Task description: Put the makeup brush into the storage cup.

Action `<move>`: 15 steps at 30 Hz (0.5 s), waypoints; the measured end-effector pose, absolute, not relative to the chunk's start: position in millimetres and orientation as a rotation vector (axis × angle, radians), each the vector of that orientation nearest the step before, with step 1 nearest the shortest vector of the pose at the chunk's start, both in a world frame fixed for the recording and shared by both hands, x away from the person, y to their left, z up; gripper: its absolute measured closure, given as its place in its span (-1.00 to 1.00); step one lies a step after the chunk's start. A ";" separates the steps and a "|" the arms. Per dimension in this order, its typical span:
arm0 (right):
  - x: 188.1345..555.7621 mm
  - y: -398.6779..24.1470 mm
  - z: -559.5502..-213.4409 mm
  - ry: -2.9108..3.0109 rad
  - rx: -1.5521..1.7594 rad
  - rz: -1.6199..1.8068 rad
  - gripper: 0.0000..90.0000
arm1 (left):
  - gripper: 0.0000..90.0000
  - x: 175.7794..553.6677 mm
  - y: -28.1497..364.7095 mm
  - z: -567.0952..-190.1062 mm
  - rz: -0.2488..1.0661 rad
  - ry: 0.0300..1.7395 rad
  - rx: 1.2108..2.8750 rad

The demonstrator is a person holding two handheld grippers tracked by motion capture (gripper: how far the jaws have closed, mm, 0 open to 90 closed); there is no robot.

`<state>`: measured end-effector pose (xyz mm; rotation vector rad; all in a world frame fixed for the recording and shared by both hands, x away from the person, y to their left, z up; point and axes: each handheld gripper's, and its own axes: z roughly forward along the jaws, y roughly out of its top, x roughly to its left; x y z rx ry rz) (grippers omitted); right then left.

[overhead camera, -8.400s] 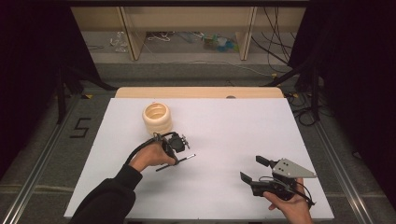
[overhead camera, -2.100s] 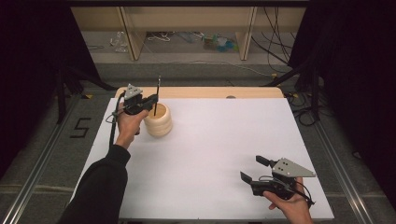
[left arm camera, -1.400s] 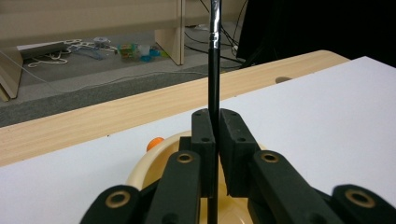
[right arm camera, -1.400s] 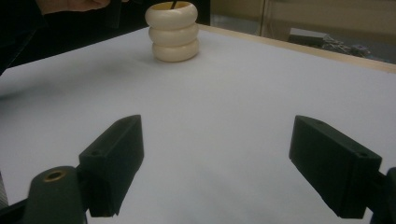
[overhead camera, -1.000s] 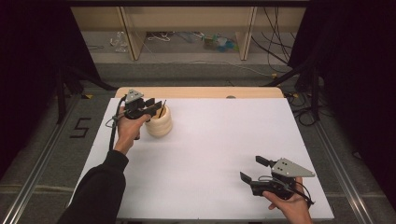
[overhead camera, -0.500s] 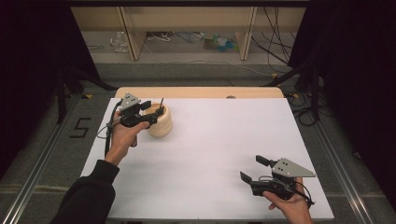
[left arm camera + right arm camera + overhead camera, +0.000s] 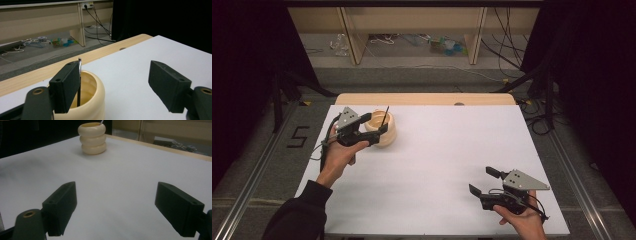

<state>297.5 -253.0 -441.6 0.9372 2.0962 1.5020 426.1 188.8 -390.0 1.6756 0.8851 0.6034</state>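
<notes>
- High view: left gripper (image 7: 379, 132) held level at the table's (image 7: 437, 150) far left, just beside the cream ribbed cup (image 7: 381, 131); fingers apart, having just been opening, nothing clamped between them.
- A thin dark stick (image 7: 385, 117) standing tilted in the cup, top leaning to the right, its tip above the rim.
- Left hand (image 7: 339, 152) wrapped round the gripper's body, dark sleeve (image 7: 297, 215) coming in from the bottom left corner.
- Right gripper (image 7: 484, 181) low at the near right of the table, well apart from the cup, pointing left; fingers wide apart, bare white table between them.
- Wooden strip (image 7: 427, 98) along the table's far edge; floor (image 7: 422, 55) beyond strewn with cables.
- Left gripper view: cup (image 7: 92, 92) at the lower left, partly behind the left finger (image 7: 65, 89); right finger (image 7: 170, 87) well clear of it, over bare table (image 7: 132, 82).
- Stick (image 7: 79, 82) rising out of the cup right along the left finger's inner face; touching or not, cannot tell.
- Right gripper view: both fingers (image 7: 60, 207) spread wide over the white table (image 7: 112, 187), nothing between.
- Cup (image 7: 92, 138) far off at the top, upright, three stacked bulges, the stick's tip (image 7: 101, 122) poking just above its rim.
</notes>
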 end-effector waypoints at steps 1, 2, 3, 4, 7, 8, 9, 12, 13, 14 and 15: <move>297.6 -253.1 -441.7 2.095 0.937 1.505 -0.58 | -0.44 423.6 190.5 -390.0 0.597 0.875 1.677; 298.2 -254.0 -441.7 2.091 0.934 1.491 -0.58 | -0.45 421.6 191.4 -390.4 0.586 0.871 1.672; 297.8 -254.6 -441.5 2.103 0.944 1.477 -0.58 | -0.46 419.5 192.3 -391.0 0.581 0.868 1.670; 297.6 -254.7 -441.3 2.110 0.949 1.468 -0.58 | -0.47 418.0 193.2 -391.5 0.577 0.864 1.674; 298.9 -254.9 -441.3 2.094 0.919 1.475 -0.58 | -0.50 414.1 195.2 -394.1 0.563 0.856 1.681; 297.5 -254.7 -440.7 2.110 0.941 1.467 -0.58 | -0.51 413.2 196.0 -394.9 0.565 0.855 1.680; 297.4 -254.6 -440.8 2.111 0.942 1.467 -0.58 | -0.51 412.7 196.8 -395.4 0.569 0.857 1.682; 297.4 -254.3 -440.7 2.107 0.943 1.471 -0.58 | -0.51 409.8 198.3 -398.3 0.579 0.864 1.665; 297.3 -254.3 -440.5 2.107 0.942 1.472 -0.58 | -0.50 408.2 198.1 -399.2 0.579 0.861 1.664; 297.8 -253.0 -441.5 2.095 0.942 1.501 -0.58 | -0.51 406.8 197.5 -400.2 0.574 0.853 1.665; 297.9 -253.1 -441.6 2.091 0.939 1.504 -0.58 | -0.51 405.1 197.4 -400.6 0.578 0.842 1.679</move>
